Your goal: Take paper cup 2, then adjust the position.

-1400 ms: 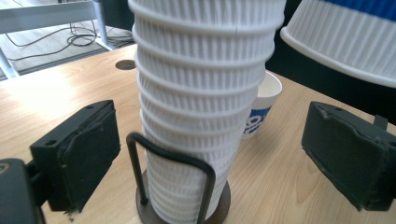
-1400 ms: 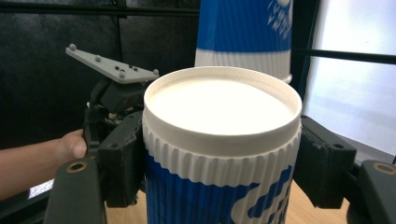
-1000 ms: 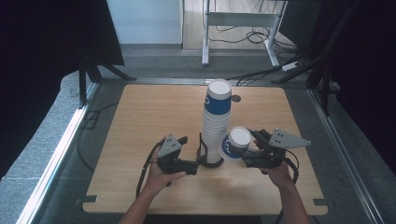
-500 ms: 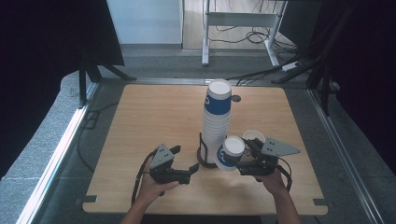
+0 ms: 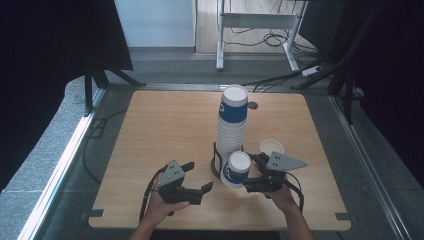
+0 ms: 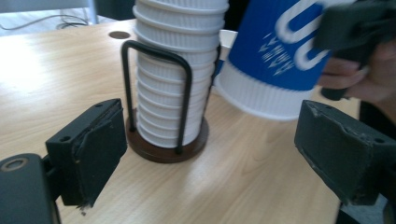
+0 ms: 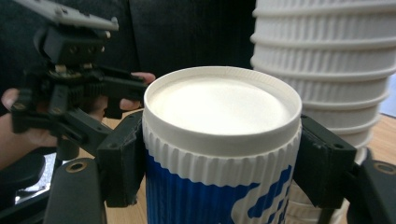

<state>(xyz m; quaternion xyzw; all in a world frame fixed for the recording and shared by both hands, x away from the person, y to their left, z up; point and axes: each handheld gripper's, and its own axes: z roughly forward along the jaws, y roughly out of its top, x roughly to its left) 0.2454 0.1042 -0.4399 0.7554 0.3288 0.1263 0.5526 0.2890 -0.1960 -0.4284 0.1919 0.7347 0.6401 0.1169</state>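
My right gripper (image 5: pixel 248 181) is clamped on a blue-and-white cup (image 5: pixel 235 169), one pad on each side of its ribbed white band; in the right gripper view the cup (image 7: pixel 219 154) sits squarely between the jaws with its flat white end facing the camera. From above, the cup leans: white end up and tipped toward the stack (image 5: pixel 231 125), blue body slanting down toward my right hand. It hangs just in front of the wire holder (image 5: pixel 216 161) that keeps the stack, close to it, though I cannot tell if they touch.

My left gripper (image 5: pixel 197 190) holds nothing. Its jaws have just been closing a little, yet they stand apart with only bare table (image 5: pixel 150 130) between them. In the left gripper view the cup (image 6: pixel 275 56) lies ahead and to the right of the pads (image 6: pixel 88 149), above their level, its long axis slanted rather than upright.

So the cup is to the right of my left fingers and already in my right ones. I judge any handover needs the left jaws raised and turned across that slanted body, since they now point below it. A second, open cup (image 5: pixel 271 147) stands beyond my right hand
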